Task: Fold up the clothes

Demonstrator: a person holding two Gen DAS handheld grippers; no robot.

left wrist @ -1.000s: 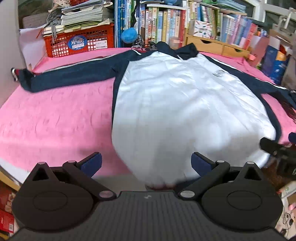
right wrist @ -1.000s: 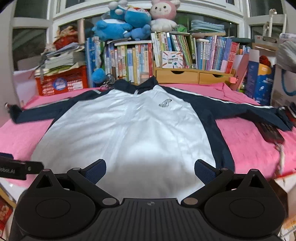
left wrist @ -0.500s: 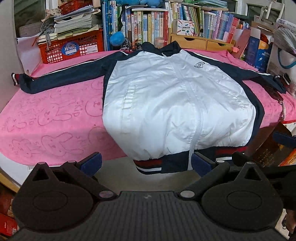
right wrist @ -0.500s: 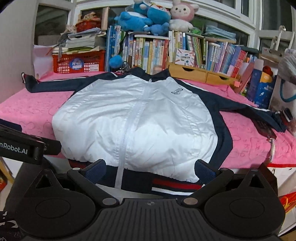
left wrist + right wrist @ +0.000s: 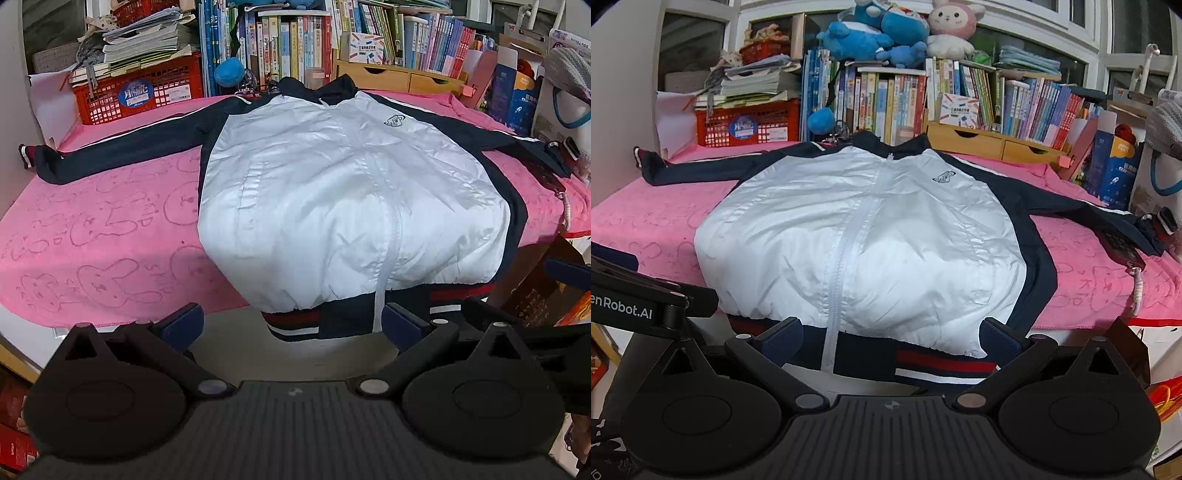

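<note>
Nearest, left gripper (image 5: pixel 291 326): jaws spread wide, nothing between them, held just off the near edge of the table, short of the jacket's hem. Right gripper (image 5: pixel 892 338) likewise released and empty, fingers framing the striped hem band without touching it. Left gripper's black body also visible at the left edge of the right wrist view, just beside the right one.

Next, jacket (image 5: pixel 351 195): white front, navy sleeves and side panels, zipped shut, laid face up on the pink towel (image 5: pixel 92 229) that covers the table. Hem band (image 5: pixel 934 363), navy with red and white stripes, hanging over the near edge. Small logo (image 5: pixel 943 178) on the chest, right of the zipper. Left sleeve (image 5: pixel 110 155) stretched out flat toward the far left, cuff near the towel's left edge; right sleeve (image 5: pixel 1082 206) stretched to the right, cuff by a dark remote-like object (image 5: pixel 1121 245) with a coiled cord.

Collar at the far side, close to a blue pompom (image 5: pixel 229 72).

Farther back, red basket (image 5: pixel 138 90) at far left with stacked papers on top, row of upright books (image 5: pixel 886 103), wooden drawer unit (image 5: pixel 990 142) to the right. Plush toys (image 5: pixel 886 33) on top of the books.
</note>
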